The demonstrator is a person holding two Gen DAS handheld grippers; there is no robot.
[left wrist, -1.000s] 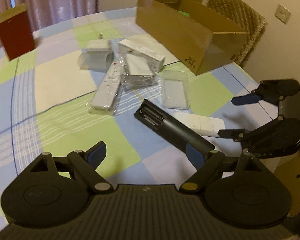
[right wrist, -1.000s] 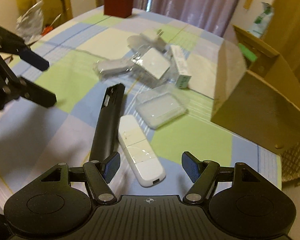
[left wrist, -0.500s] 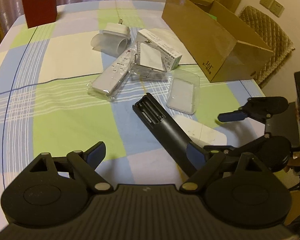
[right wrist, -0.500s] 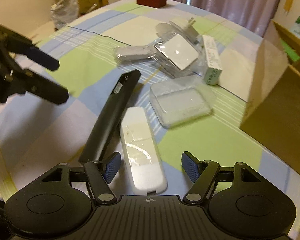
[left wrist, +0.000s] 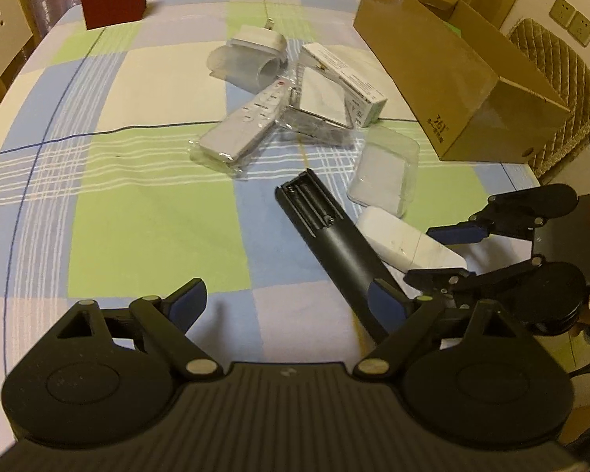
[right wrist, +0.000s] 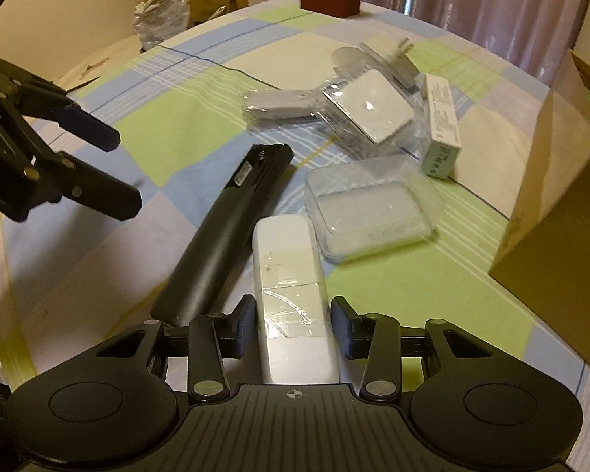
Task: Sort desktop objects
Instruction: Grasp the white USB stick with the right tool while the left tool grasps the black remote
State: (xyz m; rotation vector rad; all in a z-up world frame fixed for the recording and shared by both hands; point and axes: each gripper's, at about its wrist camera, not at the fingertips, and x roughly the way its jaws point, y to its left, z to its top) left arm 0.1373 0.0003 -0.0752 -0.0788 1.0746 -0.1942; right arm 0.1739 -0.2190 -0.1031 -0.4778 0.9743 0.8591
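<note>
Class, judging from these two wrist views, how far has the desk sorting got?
Barely begun. Done: nothing visibly sorted. In hand: the right gripper closes around the white remote; the left gripper is open. Left: black remote, clear case, wrapped pile.

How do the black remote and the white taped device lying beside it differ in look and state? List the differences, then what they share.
The black remote is dark and longer; the white taped device is pale and shorter.

The black remote shows an open battery bay; the white device is wrapped with clear tape.

The black remote lies free; the white device sits between the right gripper jaws.

Both are slim, elongated and flat on the checked tablecloth.
</note>
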